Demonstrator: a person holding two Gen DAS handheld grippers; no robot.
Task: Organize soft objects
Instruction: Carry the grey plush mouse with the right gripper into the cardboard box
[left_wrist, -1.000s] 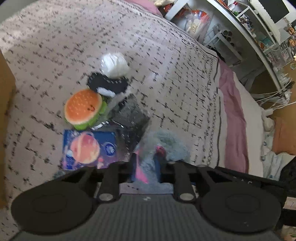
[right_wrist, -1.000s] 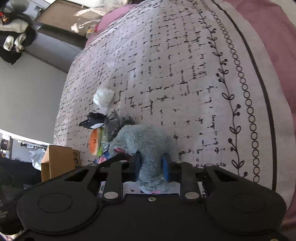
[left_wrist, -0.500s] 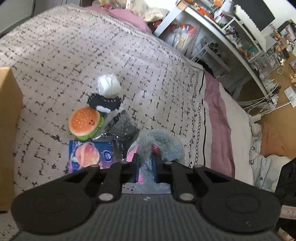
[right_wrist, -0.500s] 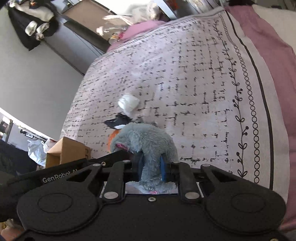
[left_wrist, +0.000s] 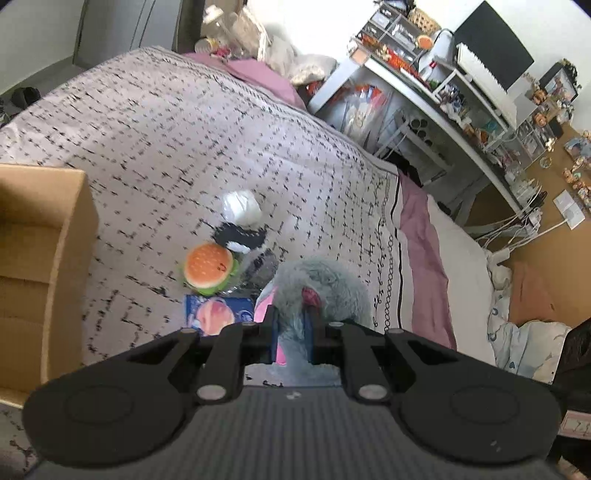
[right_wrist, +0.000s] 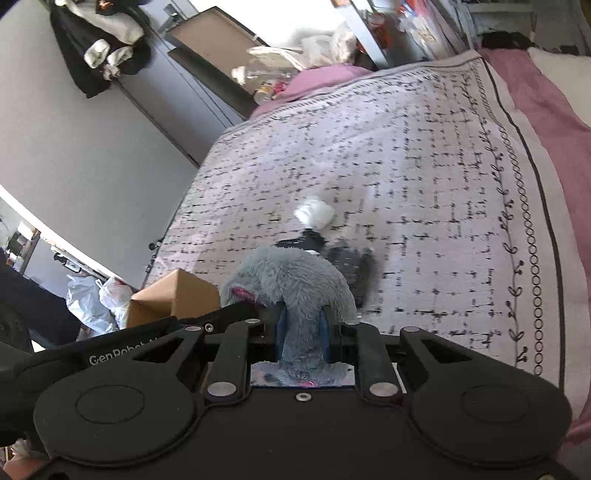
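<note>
Both my left gripper (left_wrist: 291, 332) and right gripper (right_wrist: 302, 338) clench the grey plush (left_wrist: 321, 284), which I judge bound for the cardboard box (left_wrist: 44, 266), while the burger toy (left_wrist: 208, 269) and other soft things wait on the bed (left_wrist: 147, 147).

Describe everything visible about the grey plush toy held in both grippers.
The grey plush toy is shaggy, long-piled fur with pink patches, one like an ear lining and a darker pink spot near its top. Both grippers pinch it: the left gripper and the right gripper are shut on its fur. It hangs above the patterned bedspread, bunched and squeezed between the fingers.
</note>
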